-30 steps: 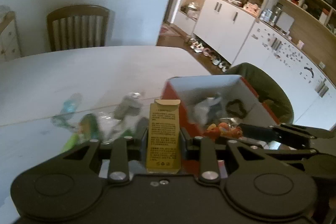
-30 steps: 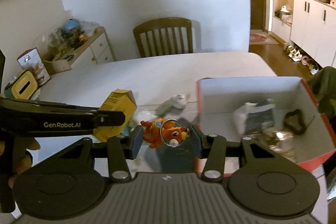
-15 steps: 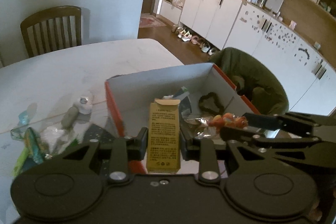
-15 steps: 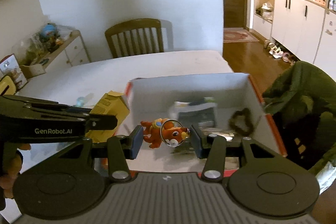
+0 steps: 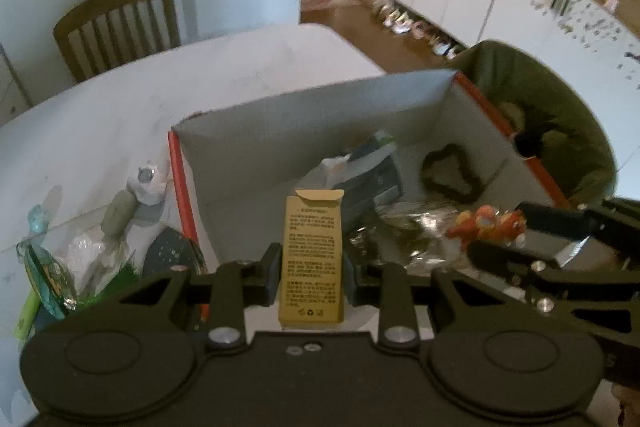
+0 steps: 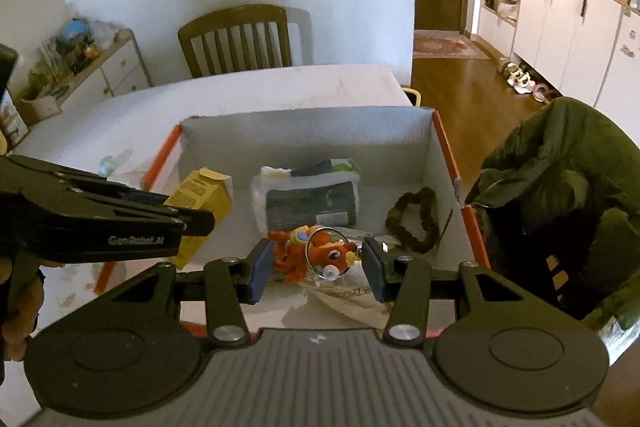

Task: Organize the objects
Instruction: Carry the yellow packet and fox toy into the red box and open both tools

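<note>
- A white dining table (image 6: 248, 87) in a kitchen-dining room is seen, with a wooden chair (image 6: 236, 39) at twelve o'clock.
- An open cardboard box (image 6: 304, 131) already holds a scrunchie (image 6: 412, 219) and a packet (image 6: 312, 203); loose items (image 5: 120, 211) are left at nine o'clock — roughly midway, it is judged.
- The yellow carton (image 5: 313, 255) is pinched by the left gripper (image 5: 310, 273), pitched down over the box.
- The orange toy keychain (image 6: 312, 253) is clamped by the right gripper (image 6: 314, 267) — likewise above the box.

The yellow carton (image 5: 312, 259) hides its own base behind the gripper body; its print is illegible.
</note>
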